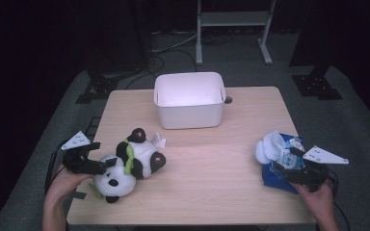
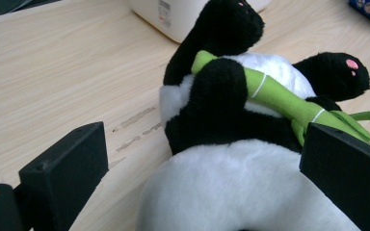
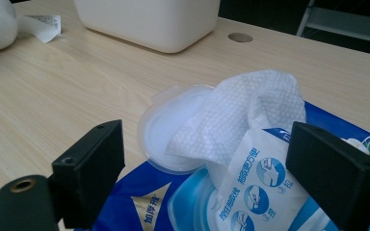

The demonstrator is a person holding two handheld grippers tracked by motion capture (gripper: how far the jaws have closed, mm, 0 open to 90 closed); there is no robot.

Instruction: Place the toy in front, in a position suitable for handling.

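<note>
Two grippers at work over a pale wooden table (image 1: 212, 187). Left gripper (image 1: 107, 164), jaws spread wide, straddling the white head of a toy panda (image 1: 130, 161) without pinching it. Panda flat on its back near the table's left front, a green bamboo stalk (image 2: 274, 94) across its chest. Right gripper (image 1: 280, 167), jaws likewise wide apart, poised over a blue pack of wet wipes (image 3: 154, 207) at the right edge, round lid (image 3: 166, 132) flipped open, one white wipe (image 3: 250, 106) pulled up between the jaws, untouched. Beyond, at the table's far middle, an open white bin (image 1: 189, 100).
</note>
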